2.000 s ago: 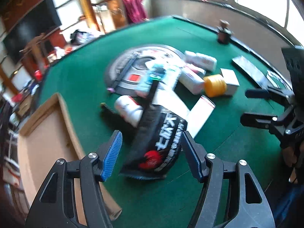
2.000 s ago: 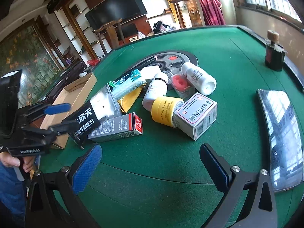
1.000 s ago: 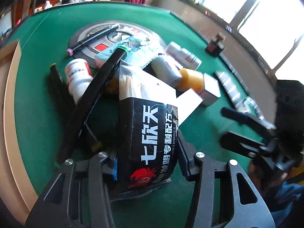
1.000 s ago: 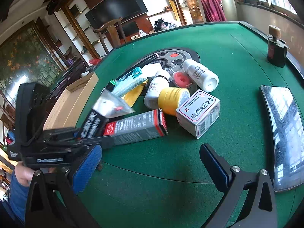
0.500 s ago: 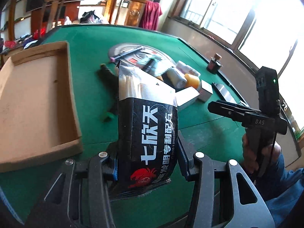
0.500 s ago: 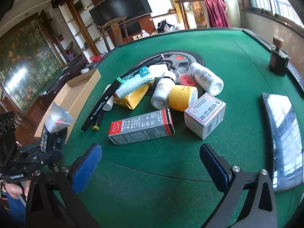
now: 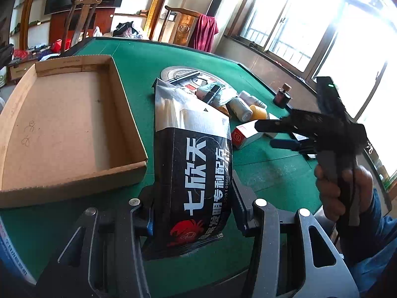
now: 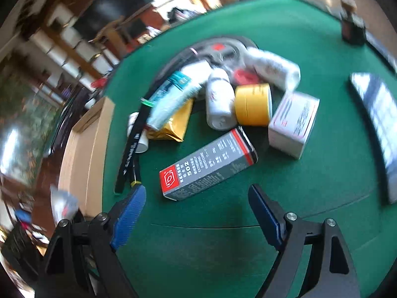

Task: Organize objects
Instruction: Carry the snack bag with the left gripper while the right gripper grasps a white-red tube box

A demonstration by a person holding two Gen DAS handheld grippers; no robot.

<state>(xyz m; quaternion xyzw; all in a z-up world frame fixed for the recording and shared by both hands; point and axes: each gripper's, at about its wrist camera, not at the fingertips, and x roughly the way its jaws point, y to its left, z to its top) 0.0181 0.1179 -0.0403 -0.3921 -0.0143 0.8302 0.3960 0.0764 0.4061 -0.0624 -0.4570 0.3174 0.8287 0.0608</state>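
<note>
Two grippers, left gripper [image 7: 193, 213] clamping black packet [image 7: 196, 173], right gripper [image 8: 196, 213] jaws apart

Left gripper [image 7: 193, 213]: black plastic frame with triangular cut-outs, silver screw heads, blue pads mostly hidden. Right gripper [image 8: 196, 213]: identical black frame, ribbed blue pads [image 8: 129, 216], silver screws at each finger base. At 3 o'clock in the left wrist view: bare-skinned hand [image 7: 345, 191], blue sleeve, black cable, green indicator light.

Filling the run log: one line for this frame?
left gripper: shut on black pouch | right gripper: open, empty, near 502 box | cardboard tray: empty
</note>
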